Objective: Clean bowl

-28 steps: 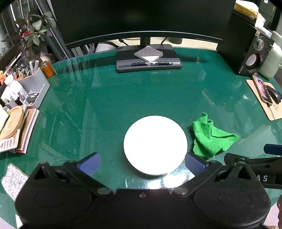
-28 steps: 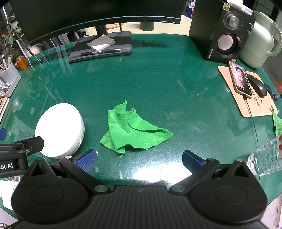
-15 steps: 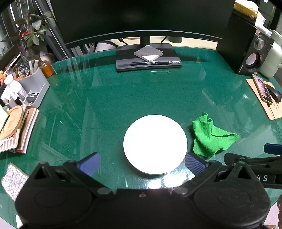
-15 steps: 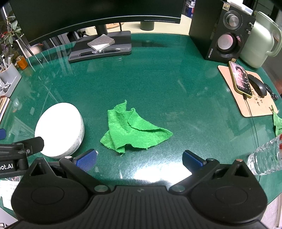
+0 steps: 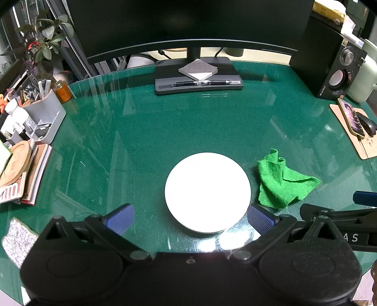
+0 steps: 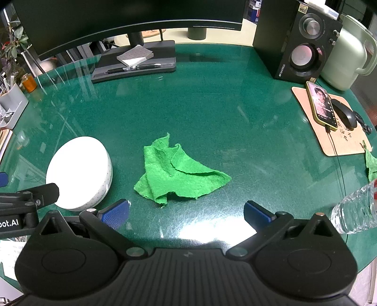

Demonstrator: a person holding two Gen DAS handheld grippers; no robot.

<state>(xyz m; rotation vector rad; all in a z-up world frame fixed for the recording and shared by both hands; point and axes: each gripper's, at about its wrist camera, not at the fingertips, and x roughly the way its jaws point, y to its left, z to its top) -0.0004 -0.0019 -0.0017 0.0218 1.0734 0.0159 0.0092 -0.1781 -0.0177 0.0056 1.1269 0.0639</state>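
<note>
Left tongs (image 5: pixel 189 217) and right tongs (image 6: pixel 186 211) were both spread wide with nothing between the blue pads, held low over the green glass tabletop (image 5: pixel 188 122). Behind it stood a dark monitor (image 5: pixel 188 21) on its stand, with a black speaker (image 6: pixel 299 44) and a pale green jug (image 6: pixel 346 58) at the far right. The white bowl (image 5: pixel 207 191) rested upside down on the tabletop, directly ahead of the left tongs, its near edge between the two pads but untouched. A crumpled green cloth (image 6: pixel 176 175) lay just to the right of the bowl, apart from it and ahead of the right tongs. A phone (image 6: pixel 321 106) and a mouse (image 6: pixel 344 116) lay on a tan mat (image 6: pixel 306 98). A pen (image 5: pixel 202 82) lay on the monitor stand.
</note>
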